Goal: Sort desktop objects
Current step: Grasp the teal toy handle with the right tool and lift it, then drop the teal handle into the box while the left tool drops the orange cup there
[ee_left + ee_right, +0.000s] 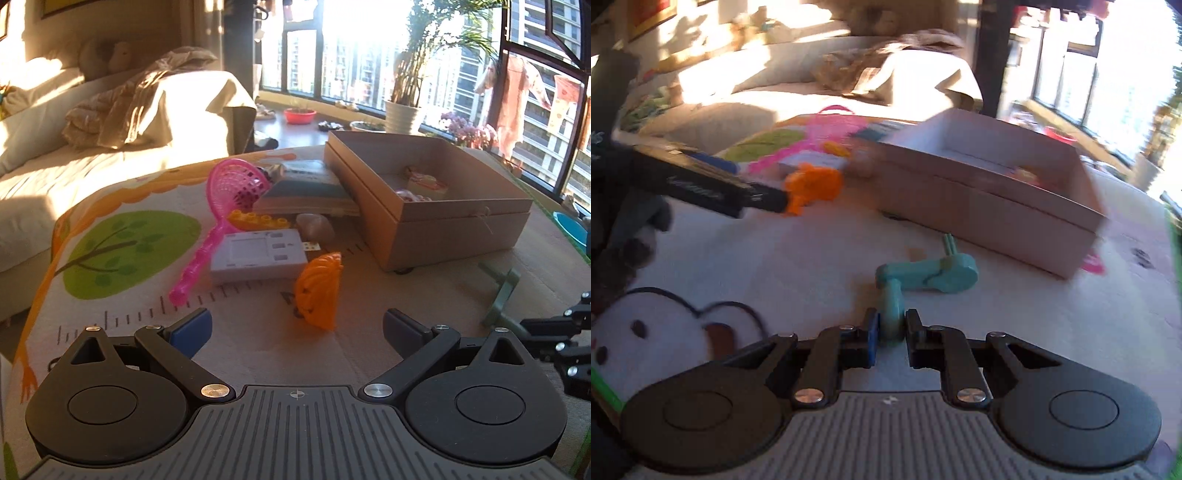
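Note:
My left gripper (297, 328) is open and empty, low over the mat, just short of an orange plastic toy (319, 290). Beyond it lie a grey device (258, 254), a pink toy net (225, 210), a yellow block (258, 219), a pebble (316, 227) and a book (306, 192). A cardboard box (424, 199) with a few small items stands at the right. My right gripper (891, 328) is shut on the near end of a teal crank-shaped part (925, 278), which also shows in the left wrist view (502, 291). The box (982, 188) lies beyond it.
The objects rest on a printed play mat (129, 240) over a low table. A sofa with blankets (110, 110) is at the left, windows and plants (406, 96) behind. The left gripper (701, 184) shows at the left of the right wrist view, near the orange toy (812, 186).

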`<state>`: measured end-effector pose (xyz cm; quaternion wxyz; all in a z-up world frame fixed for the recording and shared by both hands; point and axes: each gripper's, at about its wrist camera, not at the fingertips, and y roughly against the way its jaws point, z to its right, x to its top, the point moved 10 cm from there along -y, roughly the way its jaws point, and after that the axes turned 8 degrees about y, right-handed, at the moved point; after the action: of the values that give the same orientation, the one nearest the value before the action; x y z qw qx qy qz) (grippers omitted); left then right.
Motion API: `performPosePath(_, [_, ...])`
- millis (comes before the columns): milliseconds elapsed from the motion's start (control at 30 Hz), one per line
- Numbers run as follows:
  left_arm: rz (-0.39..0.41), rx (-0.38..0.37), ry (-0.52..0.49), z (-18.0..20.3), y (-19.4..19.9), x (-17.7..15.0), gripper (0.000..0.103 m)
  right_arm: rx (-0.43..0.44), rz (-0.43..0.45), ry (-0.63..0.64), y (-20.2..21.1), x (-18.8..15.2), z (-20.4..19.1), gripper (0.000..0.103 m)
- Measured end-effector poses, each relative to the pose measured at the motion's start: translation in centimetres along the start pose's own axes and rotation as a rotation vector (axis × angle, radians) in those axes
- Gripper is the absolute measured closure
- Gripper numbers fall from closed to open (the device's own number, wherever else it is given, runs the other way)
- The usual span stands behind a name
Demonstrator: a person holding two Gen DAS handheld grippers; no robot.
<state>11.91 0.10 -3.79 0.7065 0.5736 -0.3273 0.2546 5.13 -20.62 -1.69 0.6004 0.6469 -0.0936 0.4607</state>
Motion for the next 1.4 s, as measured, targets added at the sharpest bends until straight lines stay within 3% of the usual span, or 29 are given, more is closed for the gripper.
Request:
performPosePath(67, [-0.005,-0.020,-0.008,0.8,-0.6,-0.1,0.001,-0.030,0.009,-0.068,0.4,-0.7,2.1,0.087])
performPosePath(167, [-0.007,-0.034,-0.013,1.8,-1.6,0.2,0.001,-0.061,0.037,-0.142,0.6,-1.2,3.8,0.072])
performPosePath(267, [0.019,-0.001,0.008,1.8,-2.5,0.8,0.002,-0.075,0.060,-0.178,0.4,-1.2,4.4,0.066])
performPosePath(333, [0.025,0.021,0.006,1.8,-2.8,1.1,0.009,-0.082,0.068,-0.177,0.4,-1.0,4.5,0.058])
performPosePath(367, [0.023,0.026,0.002,1.8,-3.0,1.1,0.018,-0.091,0.073,-0.171,0.4,-0.9,4.6,0.052])
performPosePath(433, [0.014,0.044,-0.001,1.7,-3.2,1.0,0.031,-0.125,0.093,-0.147,0.5,-0.2,4.8,0.029])
performPosePath(533, [0.012,0.057,-0.001,1.3,-3.3,0.8,0.050,-0.164,0.111,-0.143,0.2,0.7,5.4,0.019])
performPosePath(600, [0.012,0.059,-0.004,1.2,-3.2,0.7,0.071,-0.162,0.104,-0.166,-0.6,1.1,5.9,0.018])
performPosePath(700, [0.025,0.057,-0.018,1.0,-2.6,0.5,0.084,-0.142,0.076,-0.164,-1.9,1.3,5.8,0.018])
performPosePath(767, [0.034,0.052,-0.030,1.0,-2.1,0.4,0.088,-0.137,0.061,-0.137,-2.5,1.1,5.3,0.024])
performPosePath(800, [0.036,0.049,-0.037,1.0,-1.9,0.3,0.089,-0.135,0.054,-0.130,-2.6,1.0,5.1,0.032])
performPosePath(1033, [0.049,0.003,-0.077,2.4,0.2,-0.2,0.090,-0.128,0.075,-0.129,-0.7,0.9,5.1,0.032])
performPosePath(1200, [0.127,-0.056,-0.164,5.0,3.2,1.0,0.093,-0.094,0.103,-0.094,2.3,1.4,4.9,0.032])
performPosePath(1300, [0.134,-0.066,-0.194,5.9,3.6,1.2,0.092,-0.115,0.142,-0.085,4.0,2.1,5.5,0.032])
performPosePath(1367, [0.127,-0.045,-0.198,6.0,3.3,0.8,0.089,-0.134,0.158,-0.090,4.6,2.2,5.9,0.032])
performPosePath(1400, [0.126,-0.032,-0.194,5.8,3.2,0.6,0.078,-0.139,0.162,-0.095,4.7,2.1,6.0,0.032])
